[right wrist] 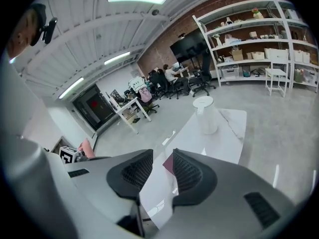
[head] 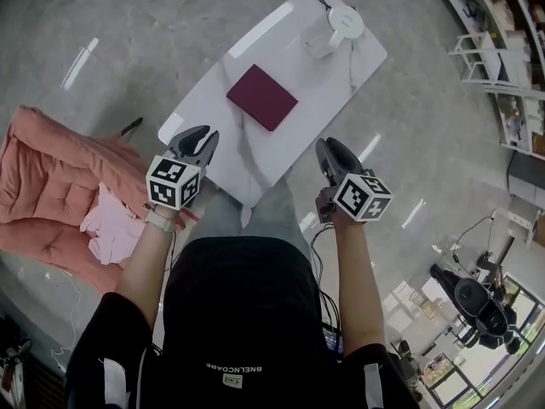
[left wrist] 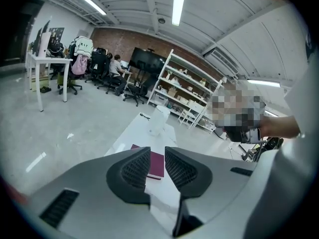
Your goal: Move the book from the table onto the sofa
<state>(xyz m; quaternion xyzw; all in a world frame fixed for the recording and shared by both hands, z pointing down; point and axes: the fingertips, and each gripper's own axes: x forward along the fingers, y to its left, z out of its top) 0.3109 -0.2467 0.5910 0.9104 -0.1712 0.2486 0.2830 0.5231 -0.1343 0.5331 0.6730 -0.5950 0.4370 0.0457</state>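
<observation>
so, we are at the very start: the book (head: 262, 97) lies flat and untouched in the middle of the surface (head: 341, 79), at about twelve o'clock from us and well apart from both grippers. the left gripper (head: 197, 135) hovers over the near corner at eleven o'clock, its fingers (left wrist: 135, 167) a little apart with nothing between them. the right gripper (head: 328, 146) hangs beside the near edge at one o'clock, its fingers (right wrist: 188, 172) likewise slightly parted and empty. the sofa (head: 43, 186), as we judge the padded salmon seat to be, sits at nine o'clock. next we need to reach forward to the book, widen the fingers and get them around an edge. the book looks thin and lies flush with the surface, so a low, flat approach seems wise.
</observation>
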